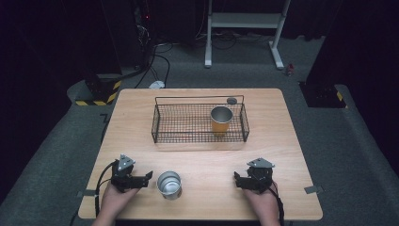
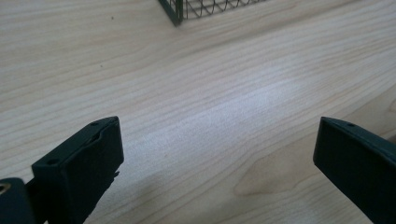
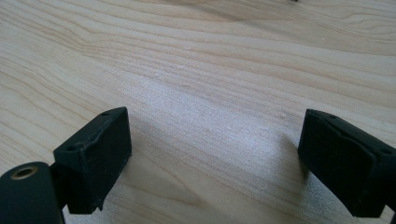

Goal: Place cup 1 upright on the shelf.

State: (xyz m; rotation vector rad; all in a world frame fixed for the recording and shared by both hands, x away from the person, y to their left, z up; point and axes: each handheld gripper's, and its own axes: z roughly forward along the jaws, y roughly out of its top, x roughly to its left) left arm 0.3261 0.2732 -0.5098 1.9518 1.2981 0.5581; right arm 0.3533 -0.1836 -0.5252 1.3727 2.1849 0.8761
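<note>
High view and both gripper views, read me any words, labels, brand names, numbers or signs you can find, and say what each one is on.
No readable text anywhere.
Silver cup near the left gripper: no label or print.
Orange cup in the wire basket: no print visible.
Yellow and black hazard stripes on the floor stand: a warning pattern, no words.
Right gripper and table: no markings.
</note>
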